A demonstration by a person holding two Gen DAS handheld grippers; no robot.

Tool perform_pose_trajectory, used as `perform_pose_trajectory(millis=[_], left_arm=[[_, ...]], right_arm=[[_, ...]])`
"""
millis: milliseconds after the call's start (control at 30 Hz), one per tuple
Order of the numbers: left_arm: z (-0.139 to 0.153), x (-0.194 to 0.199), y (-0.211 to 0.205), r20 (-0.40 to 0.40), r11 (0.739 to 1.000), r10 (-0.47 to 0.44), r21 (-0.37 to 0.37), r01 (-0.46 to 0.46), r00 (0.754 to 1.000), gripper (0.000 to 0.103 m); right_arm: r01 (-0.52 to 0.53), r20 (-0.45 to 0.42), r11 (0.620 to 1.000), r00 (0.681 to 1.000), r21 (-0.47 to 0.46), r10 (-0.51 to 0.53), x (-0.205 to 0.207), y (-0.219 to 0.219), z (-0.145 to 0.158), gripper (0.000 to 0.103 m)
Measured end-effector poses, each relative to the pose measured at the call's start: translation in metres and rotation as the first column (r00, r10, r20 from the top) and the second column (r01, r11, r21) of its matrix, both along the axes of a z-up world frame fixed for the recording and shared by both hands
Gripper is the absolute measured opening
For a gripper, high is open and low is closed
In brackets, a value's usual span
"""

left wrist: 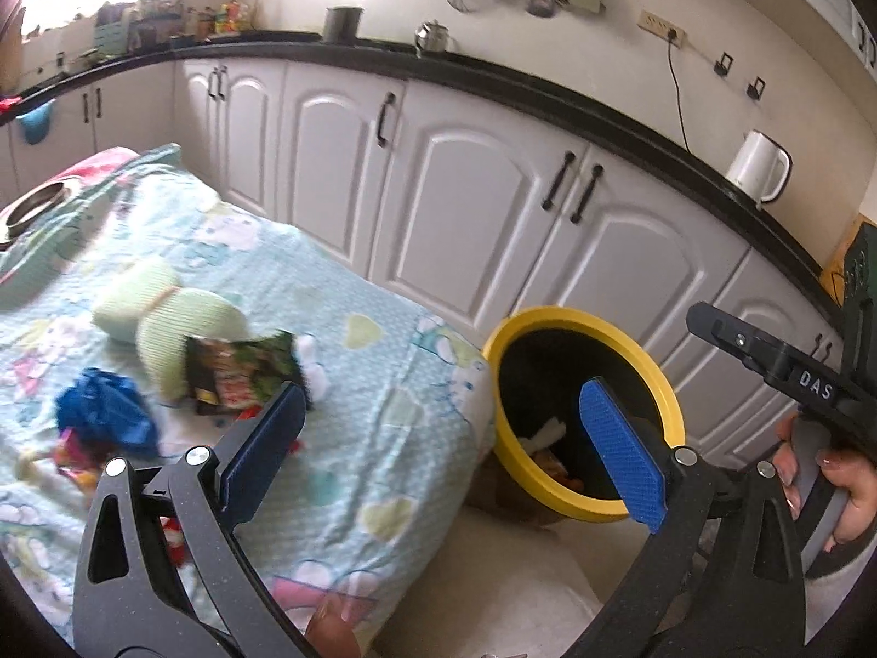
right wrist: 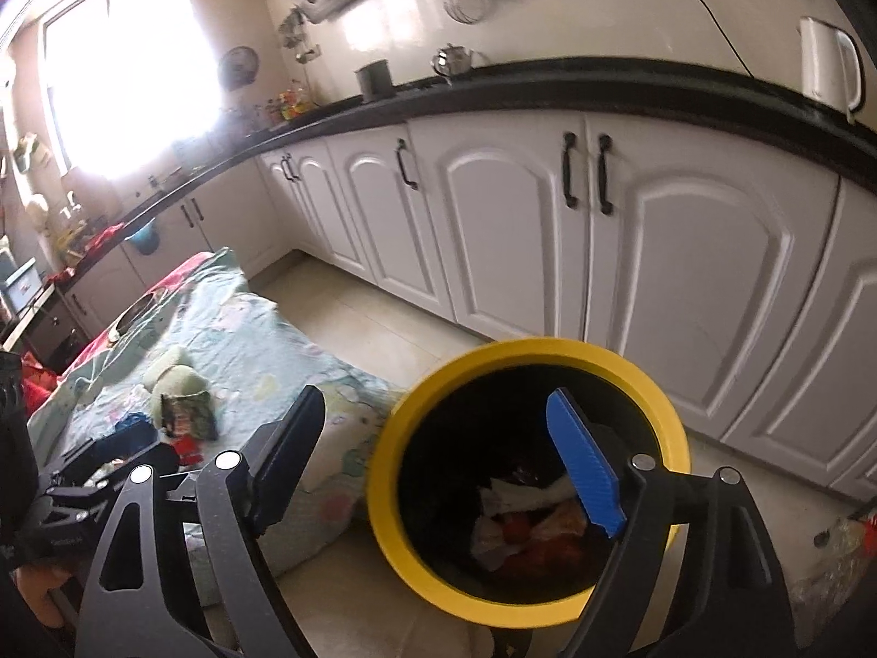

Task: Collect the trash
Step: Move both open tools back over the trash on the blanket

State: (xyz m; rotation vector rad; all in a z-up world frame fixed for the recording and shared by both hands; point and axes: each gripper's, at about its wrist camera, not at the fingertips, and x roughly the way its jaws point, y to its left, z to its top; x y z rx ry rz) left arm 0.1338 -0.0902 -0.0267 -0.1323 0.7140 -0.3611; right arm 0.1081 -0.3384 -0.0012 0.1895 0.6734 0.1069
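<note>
Left gripper: my left gripper (left wrist: 444, 438) is spread wide, blue pads apart, nothing between them; it hangs over the edge of the bed.
Right gripper: my right gripper (right wrist: 438, 455) is also gaping with nothing in it, its right pad over the mouth of the bin.
Bin: the yellow-rimmed trash bin (right wrist: 515, 611) stands on the pale floor just beside the bed's edge, at about six o'clock in the right wrist view; in the left wrist view it sits at four o'clock (left wrist: 548, 499).
Trash in bin: crumpled white and red scraps (right wrist: 520, 526) lie at the bottom of the dark interior.
Trash on bed: a dark printed snack wrapper (left wrist: 241, 367) lies on the sheet at about nine o'clock of the left view, touching the pale green knitted toy (left wrist: 164, 318).
More on bed: a crumpled blue bag (left wrist: 107, 417) sits near the wrapper's left, with small red and colourful bits (left wrist: 74, 466) just beside it; too blurred to tell what they are.
Bed: the light blue cartoon-print sheet (left wrist: 383, 438) covers it; a round metal dish (left wrist: 33, 208) rests at the far corner, ten o'clock.
Other hand: my right hand (left wrist: 838, 488) shows at three o'clock of the left view, wrapped around its black tool handle.
Backdrop: white cabinets (right wrist: 685, 252) under a black counter, a white kettle (left wrist: 759, 164) at two o'clock.
</note>
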Motion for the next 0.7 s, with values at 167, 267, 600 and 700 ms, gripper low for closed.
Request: perform_pose_trajectory(millis=[167, 267, 600, 700], left_arm=[[0.008, -0.004, 0.019, 0.024, 0.999, 0.034, -0.006, -0.034, 0.999, 0.092], [0.013, -0.008, 0.029, 0.038, 0.998, 0.055, -0.003, -0.055, 0.998, 0.092], [0.026, -0.017, 0.057, 0.072, 0.994, 0.108, -0.002, -0.109, 0.991, 0.092], [0.029, -0.02, 0.066, 0.082, 0.991, 0.13, -0.001, -0.13, 0.988, 0.092]], right_arm=[[-0.026, 0.013, 1.0, 1.0, -0.009, 0.026, 0.0, 0.015, 0.009, 0.083], [-0.046, 0.019, 0.999, 0.999, -0.011, 0.046, 0.0, 0.025, 0.014, 0.084], [-0.127, 0.032, 0.992, 0.991, -0.02, 0.127, 0.001, 0.064, 0.023, 0.084], [-0.153, 0.039, 0.988, 0.987, -0.018, 0.154, 0.002, 0.077, 0.027, 0.085]])
